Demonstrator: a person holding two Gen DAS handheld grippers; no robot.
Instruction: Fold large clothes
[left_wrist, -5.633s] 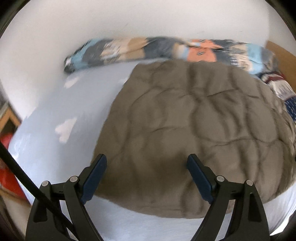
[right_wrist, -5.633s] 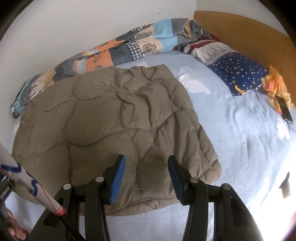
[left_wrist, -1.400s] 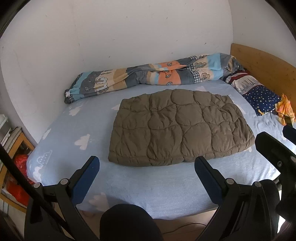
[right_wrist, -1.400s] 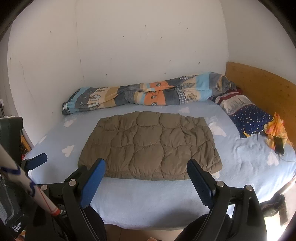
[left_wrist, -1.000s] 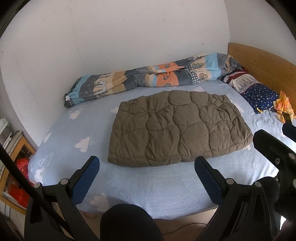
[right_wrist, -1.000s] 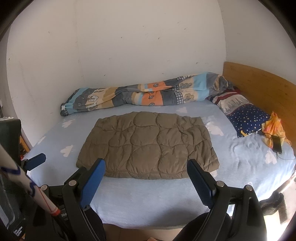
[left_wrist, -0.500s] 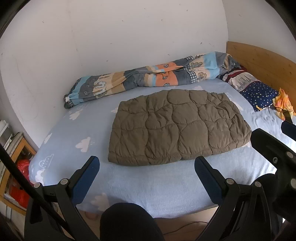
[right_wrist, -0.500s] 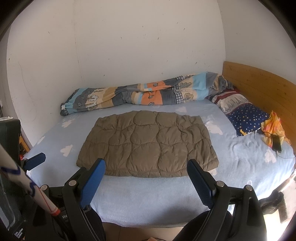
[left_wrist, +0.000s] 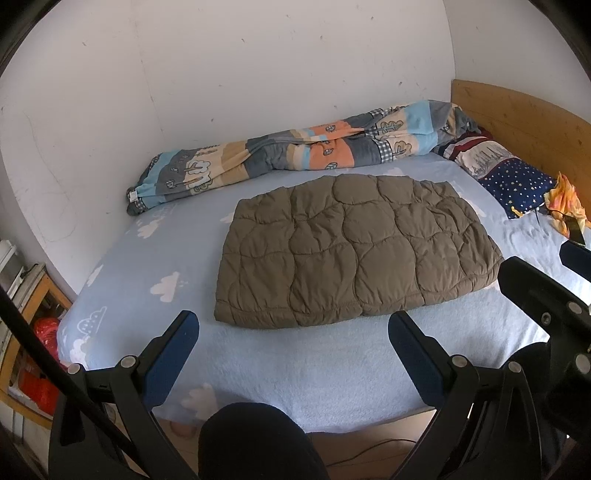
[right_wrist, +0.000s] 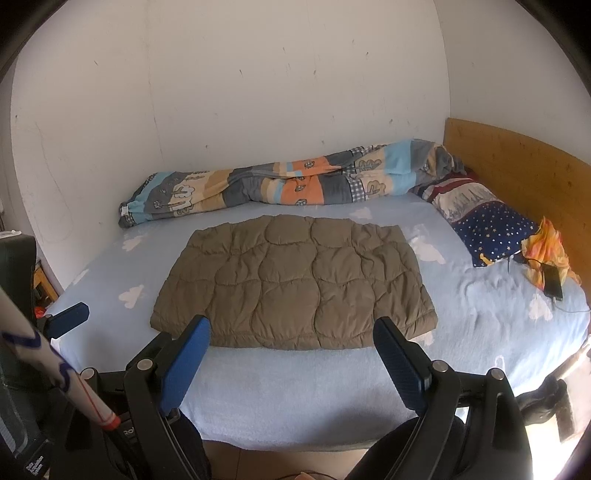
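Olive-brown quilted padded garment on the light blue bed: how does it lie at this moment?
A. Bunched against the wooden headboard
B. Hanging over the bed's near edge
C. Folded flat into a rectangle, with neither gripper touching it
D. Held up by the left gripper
C: the olive-brown quilted padded garment lies flat mid-bed, while the left gripper and right gripper are open and short of it.

The shelf (left_wrist: 26, 295) is cut off at the left edge, its red contents perhaps bags.
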